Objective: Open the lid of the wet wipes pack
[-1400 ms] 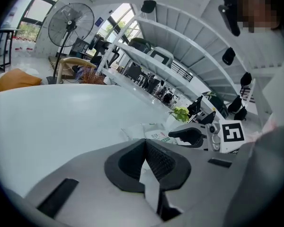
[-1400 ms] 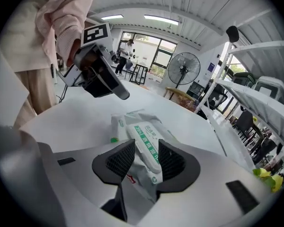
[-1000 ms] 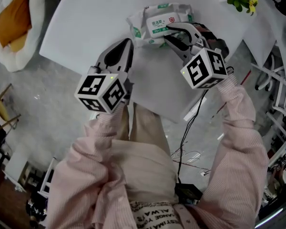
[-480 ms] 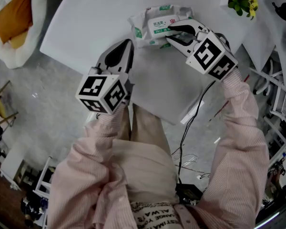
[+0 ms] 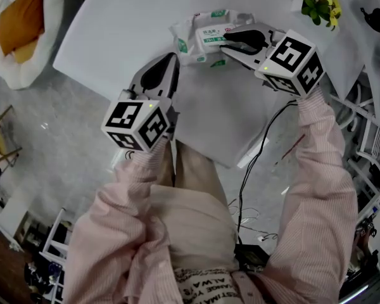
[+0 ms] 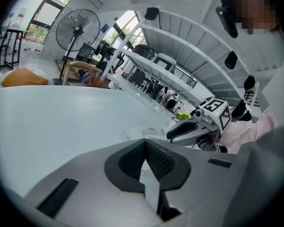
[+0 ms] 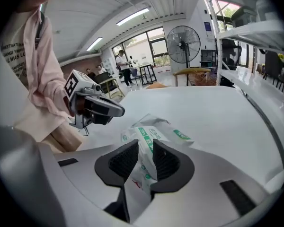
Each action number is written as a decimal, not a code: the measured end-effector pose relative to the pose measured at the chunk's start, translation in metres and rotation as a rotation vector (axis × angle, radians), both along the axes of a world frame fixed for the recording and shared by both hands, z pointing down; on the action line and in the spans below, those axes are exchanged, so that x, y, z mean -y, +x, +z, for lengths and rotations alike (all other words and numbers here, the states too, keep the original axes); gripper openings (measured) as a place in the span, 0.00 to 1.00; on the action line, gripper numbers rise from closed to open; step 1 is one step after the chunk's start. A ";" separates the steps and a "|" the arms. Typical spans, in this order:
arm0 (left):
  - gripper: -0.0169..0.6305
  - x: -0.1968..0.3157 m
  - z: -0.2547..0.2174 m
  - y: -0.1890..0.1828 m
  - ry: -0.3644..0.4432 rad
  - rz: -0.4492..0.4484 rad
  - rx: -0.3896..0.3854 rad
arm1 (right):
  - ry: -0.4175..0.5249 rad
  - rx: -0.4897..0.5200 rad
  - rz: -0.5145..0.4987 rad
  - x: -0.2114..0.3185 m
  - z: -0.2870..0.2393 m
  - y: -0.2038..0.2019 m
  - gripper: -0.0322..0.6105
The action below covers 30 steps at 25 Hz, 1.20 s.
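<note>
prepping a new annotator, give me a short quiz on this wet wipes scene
1. True or false: the left gripper holds the wet wipes pack.
2. What is between the right gripper's jaws? A a bottle; B the wet wipes pack; C nothing.
3. Fill in: the pack lies on a white ____.
Key: 1 false, its jaws are together and empty. 2 B, the jaws are closing on it. 3 table.
</note>
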<state>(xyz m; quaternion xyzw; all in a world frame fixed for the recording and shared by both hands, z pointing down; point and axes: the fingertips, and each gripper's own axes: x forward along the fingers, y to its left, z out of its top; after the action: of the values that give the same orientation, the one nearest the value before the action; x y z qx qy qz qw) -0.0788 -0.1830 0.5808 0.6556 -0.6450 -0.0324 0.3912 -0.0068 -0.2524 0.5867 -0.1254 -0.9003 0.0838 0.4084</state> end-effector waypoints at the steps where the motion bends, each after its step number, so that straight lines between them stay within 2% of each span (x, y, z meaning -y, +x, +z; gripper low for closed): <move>1: 0.02 0.000 0.000 0.000 0.001 -0.003 0.000 | 0.008 0.006 -0.002 0.001 -0.001 -0.001 0.19; 7: 0.02 0.001 -0.001 0.000 0.005 -0.021 -0.005 | 0.022 0.046 0.018 0.007 -0.008 -0.003 0.18; 18: 0.02 0.002 -0.002 -0.004 0.015 -0.050 -0.024 | 0.107 0.156 0.102 0.033 -0.027 -0.027 0.13; 30: 0.03 0.006 -0.002 -0.012 0.018 -0.064 -0.029 | 0.224 0.167 0.132 0.058 -0.020 -0.051 0.13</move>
<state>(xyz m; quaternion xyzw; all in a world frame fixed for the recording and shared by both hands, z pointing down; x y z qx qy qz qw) -0.0910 -0.1886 0.5784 0.6377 -0.6595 -0.0602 0.3935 -0.0575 -0.3099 0.5670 -0.0259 -0.9410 -0.0011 0.3373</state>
